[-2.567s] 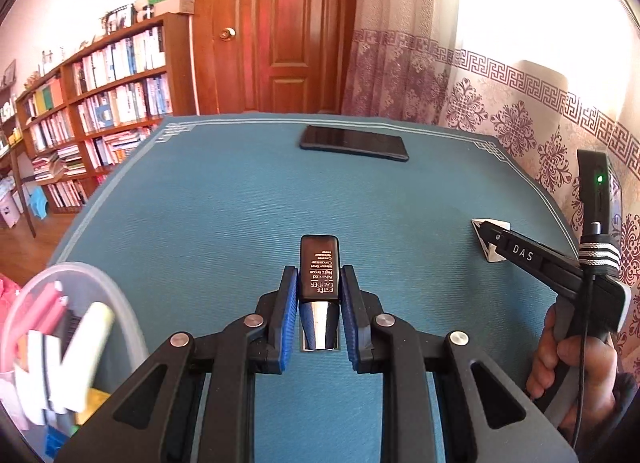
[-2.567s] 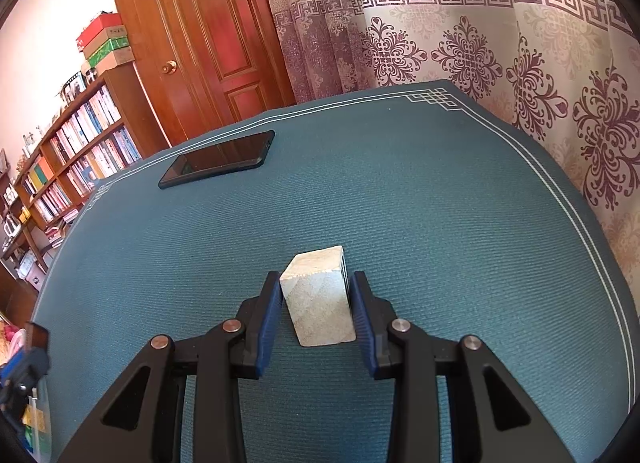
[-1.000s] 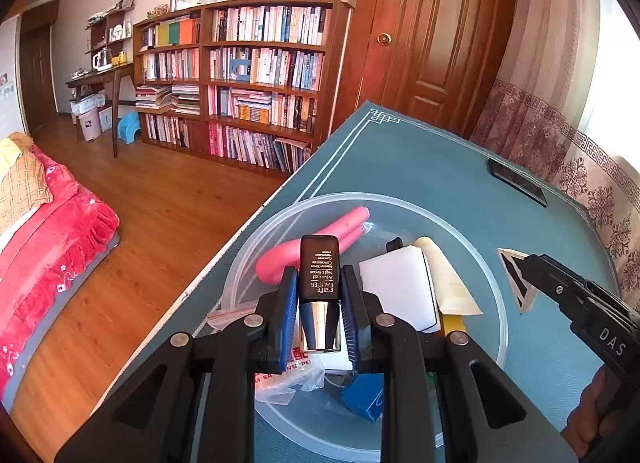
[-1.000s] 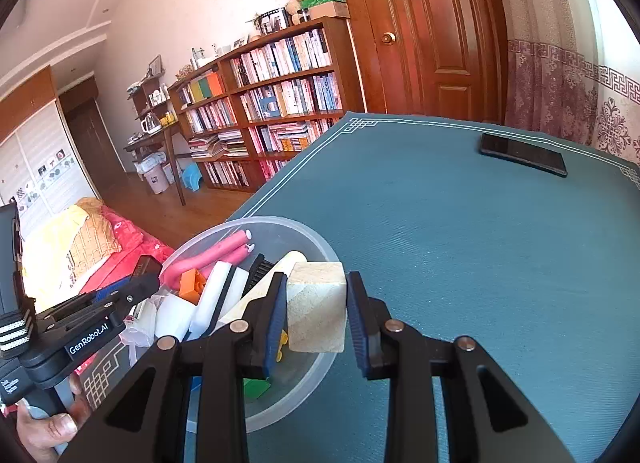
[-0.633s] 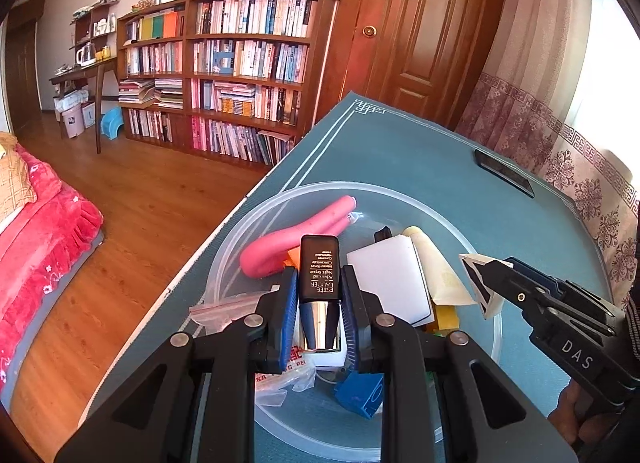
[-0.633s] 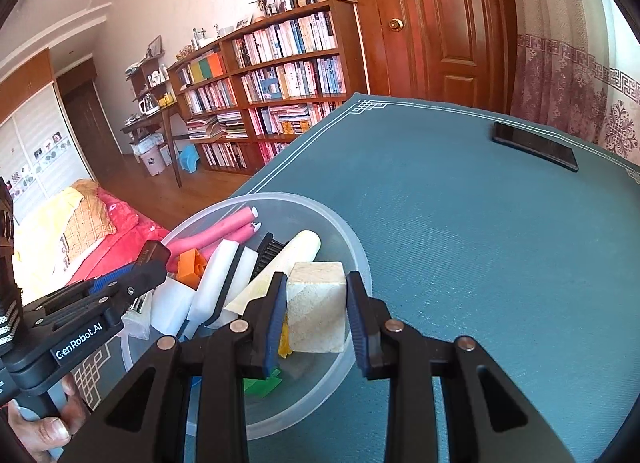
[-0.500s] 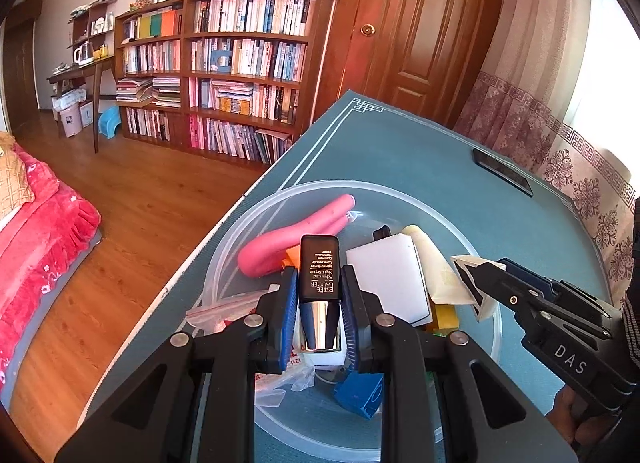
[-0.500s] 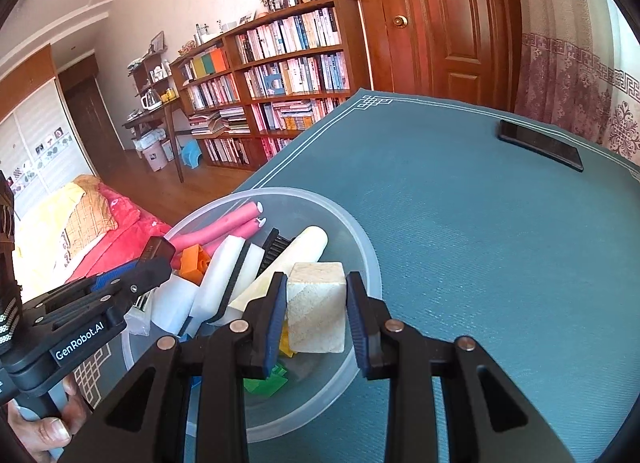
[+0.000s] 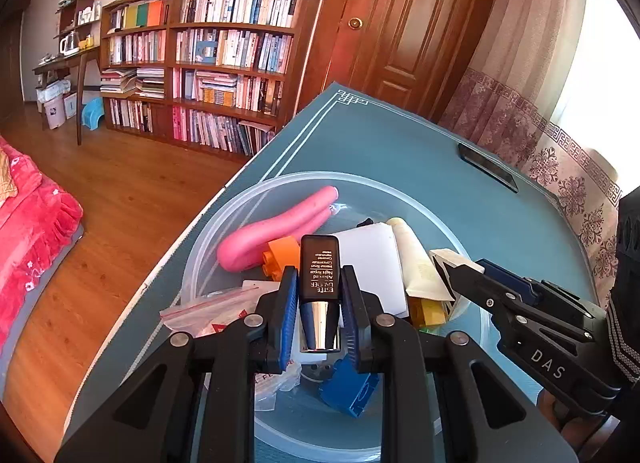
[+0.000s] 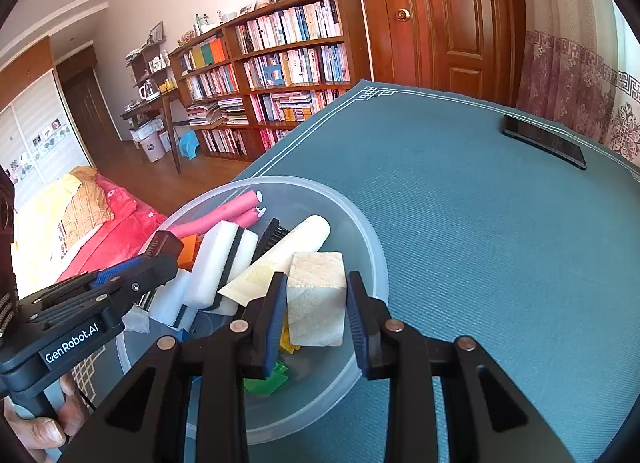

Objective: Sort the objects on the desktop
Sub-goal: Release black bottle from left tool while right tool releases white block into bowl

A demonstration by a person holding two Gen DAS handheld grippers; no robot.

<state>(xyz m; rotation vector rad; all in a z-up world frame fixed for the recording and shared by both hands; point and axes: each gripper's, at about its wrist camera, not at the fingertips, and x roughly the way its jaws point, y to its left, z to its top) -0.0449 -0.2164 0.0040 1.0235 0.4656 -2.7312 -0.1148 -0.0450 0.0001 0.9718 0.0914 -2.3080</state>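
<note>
My left gripper [image 9: 319, 295] is shut on a small black and silver cosmetic bottle [image 9: 320, 283] and holds it over the clear plastic bowl [image 9: 240, 207]. My right gripper [image 10: 316, 303] holds a pale wooden block [image 10: 316, 299] over the bowl's near right rim [image 10: 372, 239]; its jaws have begun to spread and the right pad shows a small gap. The bowl holds pink foam rollers [image 9: 276, 227], a cream tube [image 10: 288, 251], white sponges [image 10: 224, 255] and coloured bricks. The right gripper also shows at the right of the left wrist view [image 9: 460, 275].
The bowl sits near the left edge of the blue table mat [image 10: 500, 247]. A black phone [image 10: 544, 141] lies at the far side of the mat. A bookcase [image 9: 200, 63], a wooden door and a red bed stand beyond the table.
Both grippers have carried their objects from the middle of the mat to above the bowl. In the last half second the right jaws have widened slightly around the block.
</note>
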